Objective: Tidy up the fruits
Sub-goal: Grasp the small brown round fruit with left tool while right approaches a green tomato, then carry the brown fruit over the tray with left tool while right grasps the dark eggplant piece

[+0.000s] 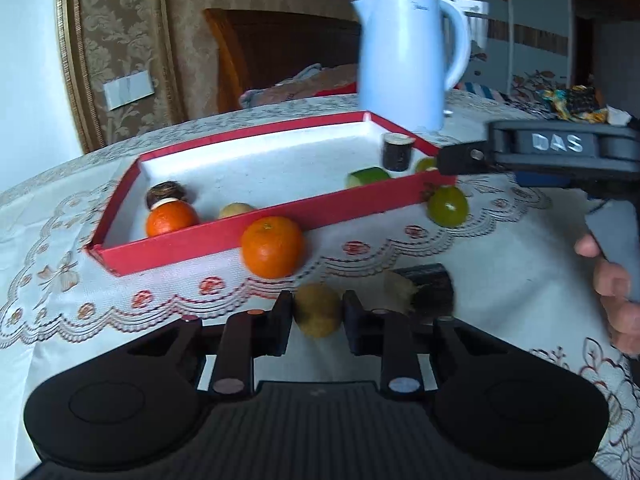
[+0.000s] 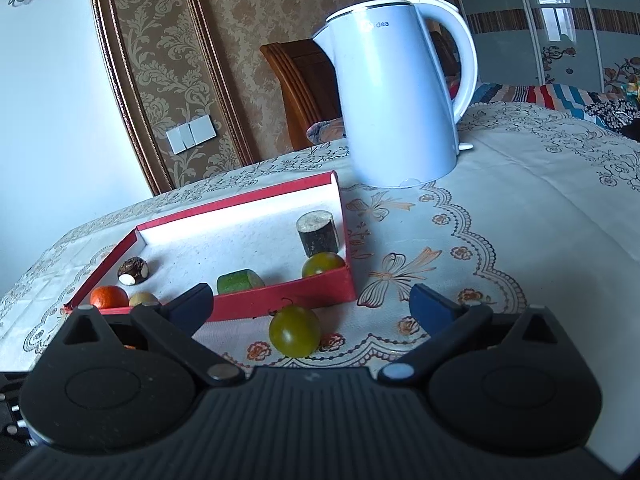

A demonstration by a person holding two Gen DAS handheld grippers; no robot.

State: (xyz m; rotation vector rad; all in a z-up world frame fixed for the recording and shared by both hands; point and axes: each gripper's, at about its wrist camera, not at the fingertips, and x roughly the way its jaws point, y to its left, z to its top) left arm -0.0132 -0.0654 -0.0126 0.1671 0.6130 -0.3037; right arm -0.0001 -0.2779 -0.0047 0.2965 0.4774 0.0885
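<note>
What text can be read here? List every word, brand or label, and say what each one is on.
"DAS": raised letters on the right gripper, seen in the left wrist view.
"idea": on the kettle near its rim; the start of the word is lost in glare.
A faint mark on the kettle in the left wrist view is too blurred to read.
Nothing readable on the red box, the fruit or the tablecloth.

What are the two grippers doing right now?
Left gripper: shut on the yellow-brown fruit.
Right gripper: open, holding nothing.
</note>
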